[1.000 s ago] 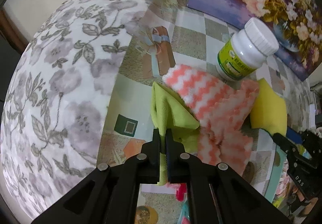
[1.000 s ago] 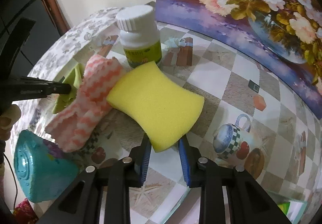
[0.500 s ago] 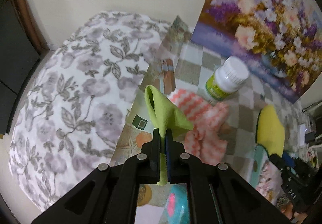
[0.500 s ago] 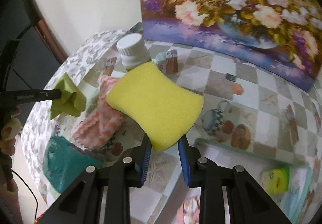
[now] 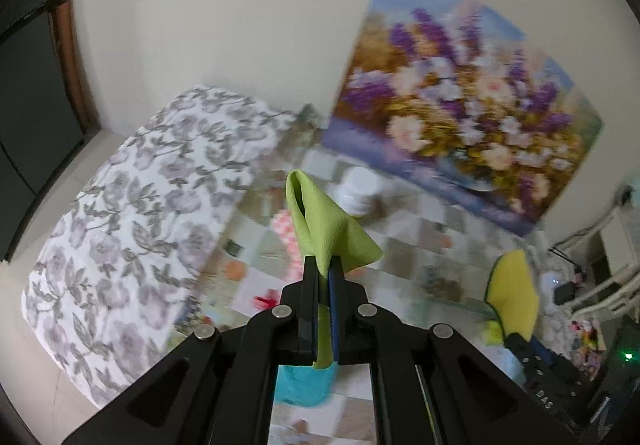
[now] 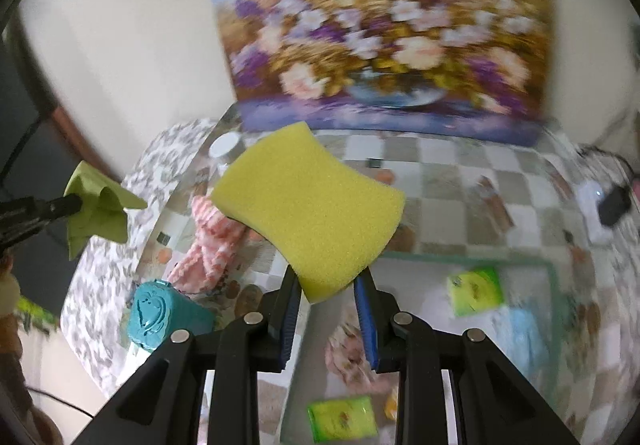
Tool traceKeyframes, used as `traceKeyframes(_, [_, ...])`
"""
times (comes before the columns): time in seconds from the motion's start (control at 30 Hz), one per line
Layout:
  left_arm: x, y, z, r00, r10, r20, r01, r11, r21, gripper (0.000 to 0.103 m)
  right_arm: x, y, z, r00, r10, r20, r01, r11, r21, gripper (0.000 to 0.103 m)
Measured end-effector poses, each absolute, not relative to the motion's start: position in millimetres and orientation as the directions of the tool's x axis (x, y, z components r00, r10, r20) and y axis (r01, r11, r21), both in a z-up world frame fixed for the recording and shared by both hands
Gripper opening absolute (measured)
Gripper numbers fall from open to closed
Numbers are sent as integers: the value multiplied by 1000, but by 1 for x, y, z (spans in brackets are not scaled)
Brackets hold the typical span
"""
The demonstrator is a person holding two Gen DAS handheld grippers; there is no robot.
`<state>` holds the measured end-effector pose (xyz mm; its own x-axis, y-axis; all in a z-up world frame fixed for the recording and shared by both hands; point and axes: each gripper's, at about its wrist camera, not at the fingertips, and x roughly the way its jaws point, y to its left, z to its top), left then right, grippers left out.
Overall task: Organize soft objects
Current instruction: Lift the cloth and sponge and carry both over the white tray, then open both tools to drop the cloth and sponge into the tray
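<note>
My left gripper [image 5: 323,265] is shut on a green cloth [image 5: 324,229] and holds it high above the table; the cloth also shows at the left of the right wrist view [image 6: 96,205]. My right gripper [image 6: 328,277] is shut on a yellow sponge [image 6: 308,209], lifted above the table; the sponge also shows at the right of the left wrist view [image 5: 514,293]. A pink and white striped cloth [image 6: 212,241] lies on the table below, partly hidden by the green cloth in the left wrist view [image 5: 285,225].
A white-capped bottle [image 5: 362,193] stands near a flower painting [image 6: 384,29] at the back. A teal box [image 6: 160,317] sits at the table's near left. Green packets [image 6: 476,289] lie in a tray on the right. A floral-covered surface [image 5: 140,229] adjoins the table on the left.
Both grippers have risen well above the table, carrying the green cloth and the yellow sponge. The striped cloth and the bottle stay on the table.
</note>
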<state>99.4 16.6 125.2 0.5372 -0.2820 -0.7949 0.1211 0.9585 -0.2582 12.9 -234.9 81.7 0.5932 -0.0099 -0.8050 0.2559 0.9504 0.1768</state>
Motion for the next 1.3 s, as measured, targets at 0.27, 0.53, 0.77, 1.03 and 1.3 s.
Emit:
traceKeyframes(0.27, [50,-49,129,497,-386,-777,232,922,-310,4,-44,-275,100,595,-127,-793,392,908,149,29])
traceKeyframes(0.53, [24,-118,99,393,-429,-813,352,887,-298,4,-88,-331,91,540,-208,-816,545,825,150,29])
traceKeyframes(0.77, [6,-164,63,284,-439,-852,456,844,-283,4,-105,-361,74,452,-261,-853,630,771,97,29])
traceKeyframes(1.03, [8,-176,13,165,-438,-884,445,833,-329,4,-90,-358,25,354,-160,-922,615,782,100,29])
traceKeyframes(1.3, [12,-175,-20,117,-366,-923,408,865,-291,4,-79,-346,-26,235,-64,-970,590,802,90,30])
